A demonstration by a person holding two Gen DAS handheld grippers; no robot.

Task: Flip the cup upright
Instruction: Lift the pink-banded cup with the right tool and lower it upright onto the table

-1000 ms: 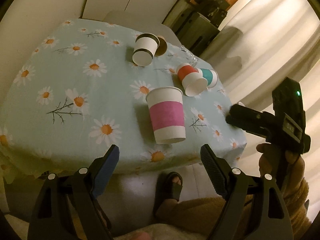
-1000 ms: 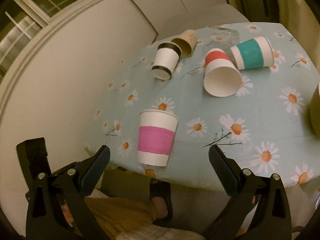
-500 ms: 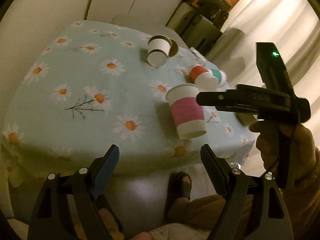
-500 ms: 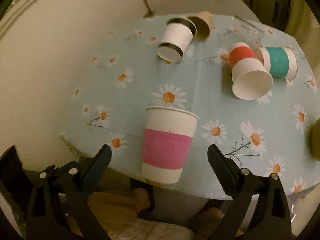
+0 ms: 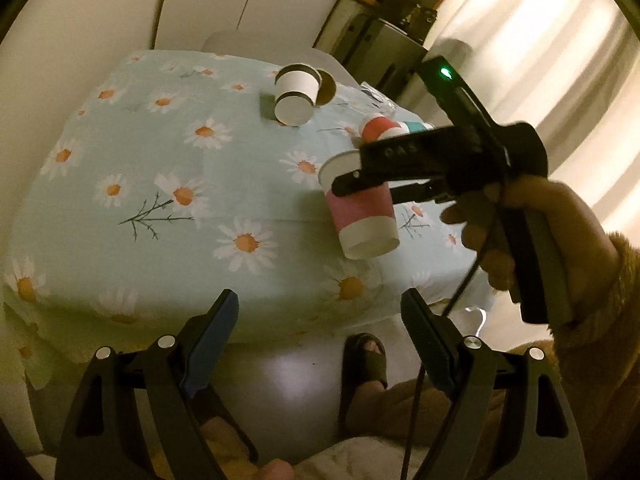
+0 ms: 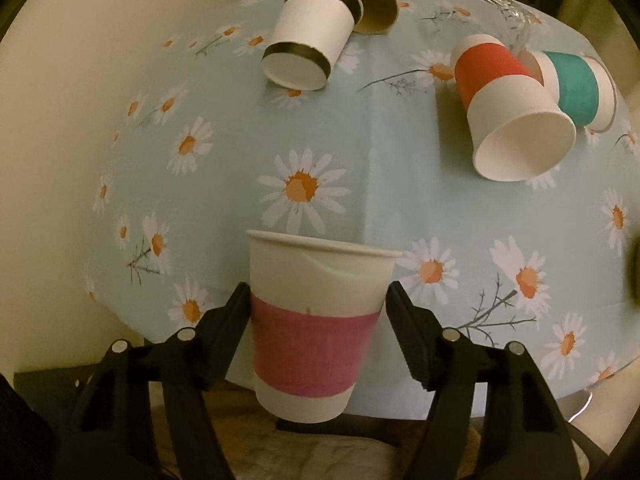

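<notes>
A white paper cup with a pink band stands mouth up and tilted, lifted off the daisy tablecloth near the table's front edge. My right gripper is shut on its sides, and the rim is dented. It also shows in the left wrist view, with the right gripper across its top. My left gripper is open and empty, in front of the table edge.
Other cups lie on their sides further back: a white cup with black bands, a brown cup, a red-banded cup, a teal-banded cup. A clear glass item lies at the back right. A sandalled foot is under the table edge.
My right gripper moved forward around the pink-banded cup, closed on it and lifted it, tilted, off the table. My left gripper stayed open and drew back slightly.
</notes>
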